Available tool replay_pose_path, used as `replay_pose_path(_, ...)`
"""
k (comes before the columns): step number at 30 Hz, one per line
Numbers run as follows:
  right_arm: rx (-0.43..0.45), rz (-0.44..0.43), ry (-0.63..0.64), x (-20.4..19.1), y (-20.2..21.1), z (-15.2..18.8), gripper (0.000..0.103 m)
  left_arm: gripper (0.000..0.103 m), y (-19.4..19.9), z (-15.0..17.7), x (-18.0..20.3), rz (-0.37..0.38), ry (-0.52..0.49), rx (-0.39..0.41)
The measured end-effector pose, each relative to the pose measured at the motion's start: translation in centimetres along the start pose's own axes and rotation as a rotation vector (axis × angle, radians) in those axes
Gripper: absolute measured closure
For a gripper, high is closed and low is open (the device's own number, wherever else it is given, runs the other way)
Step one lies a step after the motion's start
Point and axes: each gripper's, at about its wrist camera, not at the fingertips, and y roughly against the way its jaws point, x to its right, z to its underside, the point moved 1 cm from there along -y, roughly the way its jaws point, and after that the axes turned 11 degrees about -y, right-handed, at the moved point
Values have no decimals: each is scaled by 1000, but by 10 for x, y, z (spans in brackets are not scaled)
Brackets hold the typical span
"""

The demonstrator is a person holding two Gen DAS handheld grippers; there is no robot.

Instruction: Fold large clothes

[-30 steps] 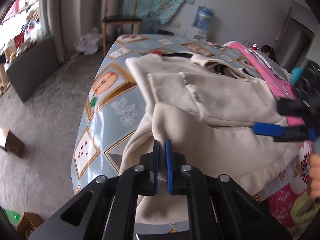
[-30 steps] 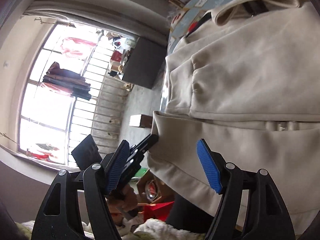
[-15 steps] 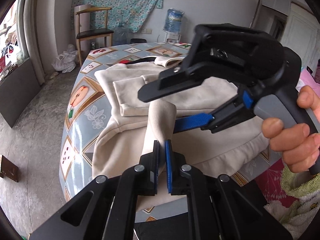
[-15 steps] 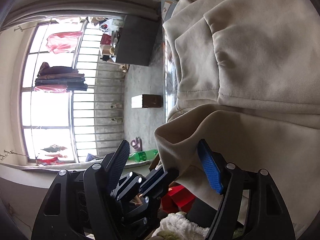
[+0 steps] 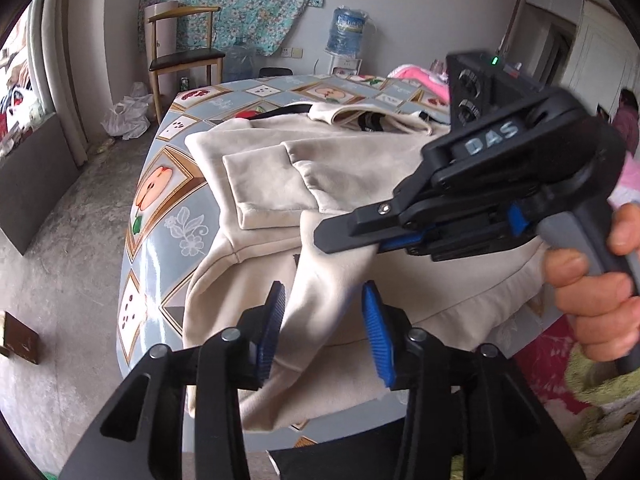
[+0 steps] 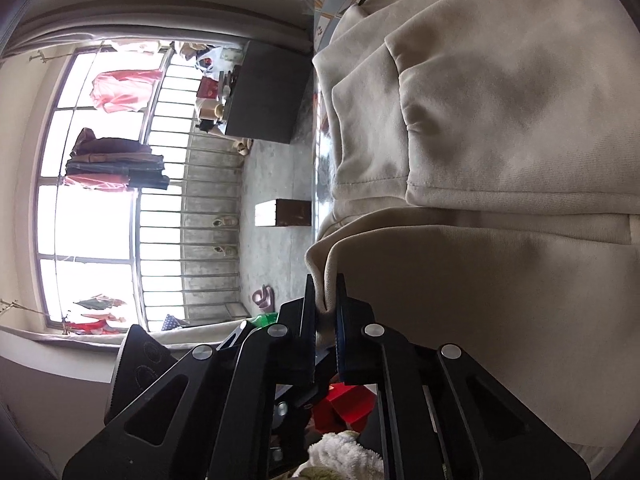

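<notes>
A large beige sweatshirt lies partly folded on a table with a patterned blue cloth; its lower part hangs over the near edge. My left gripper is open, its blue pads on either side of a raised fold of the beige fabric. My right gripper comes in from the right and is shut on that same fold just above. In the right wrist view my right gripper pinches the sweatshirt's edge between its fingers.
A wooden chair and a water bottle stand by the far wall. A white plastic bag and a brown box are on the floor at left. Pink bedding lies at right. A barred window shows in the right wrist view.
My left gripper has opened and let go of the fabric fold. My right gripper has closed on that fold, taking it over from the left.
</notes>
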Motion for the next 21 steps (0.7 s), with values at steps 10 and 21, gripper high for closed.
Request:
replay_pose_path(10, 48, -31, 30, 1, 20, 3, 80, 90, -26, -11, -8, 0, 36, -13)
replay_pose_path(21, 635, 255, -57, 110, 230, 13, 46, 98, -38, -15, -16, -65, 157, -143)
